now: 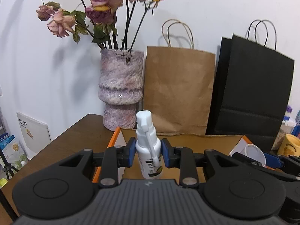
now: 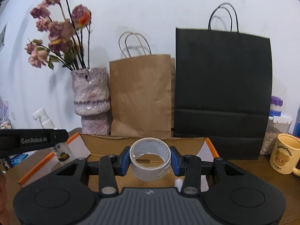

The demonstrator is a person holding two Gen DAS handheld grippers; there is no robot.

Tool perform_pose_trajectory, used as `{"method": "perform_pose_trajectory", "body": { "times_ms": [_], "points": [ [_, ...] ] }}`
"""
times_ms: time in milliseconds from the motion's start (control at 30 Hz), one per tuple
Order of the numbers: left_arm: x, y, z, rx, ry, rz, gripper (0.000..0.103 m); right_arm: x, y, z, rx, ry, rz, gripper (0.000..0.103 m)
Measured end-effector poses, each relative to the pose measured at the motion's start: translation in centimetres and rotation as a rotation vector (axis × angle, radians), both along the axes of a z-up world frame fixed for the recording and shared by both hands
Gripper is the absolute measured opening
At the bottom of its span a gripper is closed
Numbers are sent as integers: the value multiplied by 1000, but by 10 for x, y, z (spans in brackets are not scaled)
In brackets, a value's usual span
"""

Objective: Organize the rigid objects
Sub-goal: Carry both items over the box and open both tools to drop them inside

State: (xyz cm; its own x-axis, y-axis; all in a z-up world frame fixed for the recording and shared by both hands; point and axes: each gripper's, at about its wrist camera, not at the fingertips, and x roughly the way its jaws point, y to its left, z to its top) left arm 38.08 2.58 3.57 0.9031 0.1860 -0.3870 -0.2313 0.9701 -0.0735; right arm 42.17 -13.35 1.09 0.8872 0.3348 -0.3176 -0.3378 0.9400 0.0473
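Fingers (image 1: 131,152) of the left gripper (image 1: 148,152) clamp a white spray bottle (image 1: 149,150), upright, nozzle top up, above an open cardboard box (image 1: 196,140).
Behind it on the brown surface (image 1: 71,140) stand a pink vase (image 1: 121,88), a brown paper bag (image 1: 178,90) and a black paper bag (image 1: 251,90). Only the right wrist view shows the right gripper (image 2: 150,158) pinching a roll of tape (image 2: 150,161) over the same box, its hole facing forward and slightly up, plus a yellow mug (image 2: 284,154) at right.
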Motion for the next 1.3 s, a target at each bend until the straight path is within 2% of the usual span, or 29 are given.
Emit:
{"method": "perform_pose_trajectory", "body": {
  "times_ms": [233, 567, 600, 633, 667, 700, 800, 833, 867, 900, 1300],
  "points": [
    [13, 4, -12, 12, 43, 2, 30, 16, 0, -15, -11, 67, 8, 43],
    [17, 5, -20, 36, 83, 20, 32, 19, -2, -27, -30, 109, 8, 43],
    [17, 6, -20, 39, 84, 27, 34, 20, -3, -27, -28, 115, 4, 48],
    [17, 6, -20, 45, 82, 34, 48, 21, -4, -27, -27, 120, -3, 53],
    [16, 6, -20, 52, 78, 42, 69, 21, -5, -27, -24, 119, -10, 65],
    [15, 5, -19, 63, 66, 50, 77, 21, -6, -27, -20, 118, -15, 78],
    [12, 3, -16, 79, 43, 54, 100, 20, -8, -26, -16, 106, -21, 93],
    [12, 4, -16, 78, 37, 54, 103, 20, -8, -25, -17, 105, -23, 97],
    [11, 4, -15, 78, 31, 55, 103, 20, -8, -25, -19, 103, -25, 102],
    [11, 4, -15, 74, 32, 54, 103, 20, -7, -25, -21, 101, -26, 103],
    [12, 6, -16, 66, 39, 78, 103, 20, -7, -24, -28, 105, -39, 103]
  ]
}}
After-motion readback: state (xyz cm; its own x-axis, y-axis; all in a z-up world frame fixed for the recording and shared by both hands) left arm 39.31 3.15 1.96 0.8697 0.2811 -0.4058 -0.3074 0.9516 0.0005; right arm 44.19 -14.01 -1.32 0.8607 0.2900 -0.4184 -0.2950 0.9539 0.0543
